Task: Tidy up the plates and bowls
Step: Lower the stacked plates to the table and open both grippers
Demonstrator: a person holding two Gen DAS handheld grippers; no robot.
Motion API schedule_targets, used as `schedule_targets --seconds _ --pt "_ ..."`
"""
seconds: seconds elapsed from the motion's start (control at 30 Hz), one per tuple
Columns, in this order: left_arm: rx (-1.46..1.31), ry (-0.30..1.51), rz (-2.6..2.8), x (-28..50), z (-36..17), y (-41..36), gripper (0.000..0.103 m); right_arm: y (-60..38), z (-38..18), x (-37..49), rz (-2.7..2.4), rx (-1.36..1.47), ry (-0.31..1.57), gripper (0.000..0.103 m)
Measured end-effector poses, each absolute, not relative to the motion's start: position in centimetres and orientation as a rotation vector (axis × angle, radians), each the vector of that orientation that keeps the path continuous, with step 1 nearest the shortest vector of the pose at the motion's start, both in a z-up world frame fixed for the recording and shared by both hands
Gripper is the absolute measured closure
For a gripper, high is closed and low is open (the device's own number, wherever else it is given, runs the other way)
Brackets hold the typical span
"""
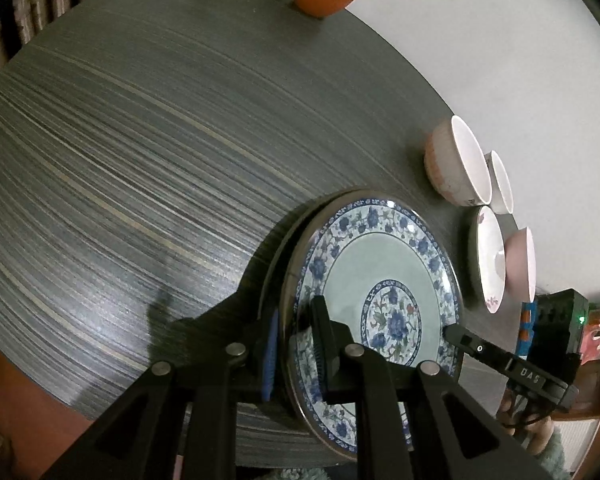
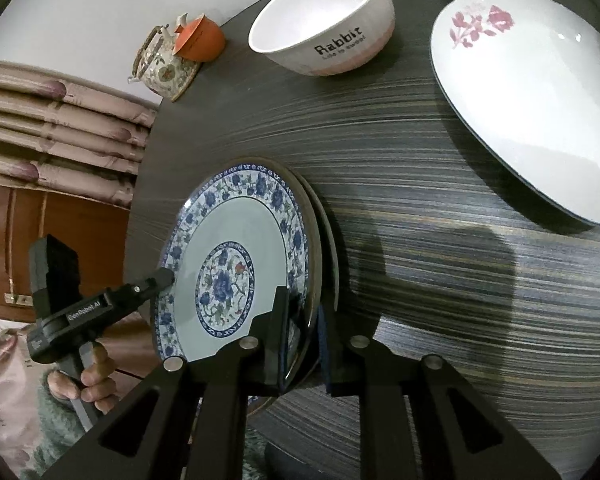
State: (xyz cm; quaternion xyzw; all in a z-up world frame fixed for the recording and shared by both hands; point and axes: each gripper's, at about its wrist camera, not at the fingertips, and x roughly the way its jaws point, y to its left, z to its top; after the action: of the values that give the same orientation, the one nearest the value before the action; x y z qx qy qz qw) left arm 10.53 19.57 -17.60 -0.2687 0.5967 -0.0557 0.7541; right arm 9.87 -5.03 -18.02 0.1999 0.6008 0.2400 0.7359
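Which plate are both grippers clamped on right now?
The blue-patterned plate, pinched at opposite rims; the white plate with pink flowers lies untouched on the table.

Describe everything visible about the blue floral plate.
The blue floral plate is round, glossy and looks ceramic: a blue flower band on its rim, a plain pale well, a floral medallion at centre. It sits near the edge of the striped table. The left gripper and the right gripper each clamp its rim from opposite sides. A second rim shows beneath it.
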Motion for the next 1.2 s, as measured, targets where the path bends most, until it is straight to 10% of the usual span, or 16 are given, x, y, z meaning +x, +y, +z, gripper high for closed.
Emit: schedule_targets --seconds 0.43,1.2 --pt "-0.551 1.296 -0.079 11.0 -17.3 18.8 0.087 -2.5 -16.7 9.0 0.47 0.243 1.303 0.068" --pt "-0.354 1.272 -0.034 10.9 -16.8 16.1 0.081 -0.2 -17.2 8.8 0.395 -0.006 1.333 0.066"
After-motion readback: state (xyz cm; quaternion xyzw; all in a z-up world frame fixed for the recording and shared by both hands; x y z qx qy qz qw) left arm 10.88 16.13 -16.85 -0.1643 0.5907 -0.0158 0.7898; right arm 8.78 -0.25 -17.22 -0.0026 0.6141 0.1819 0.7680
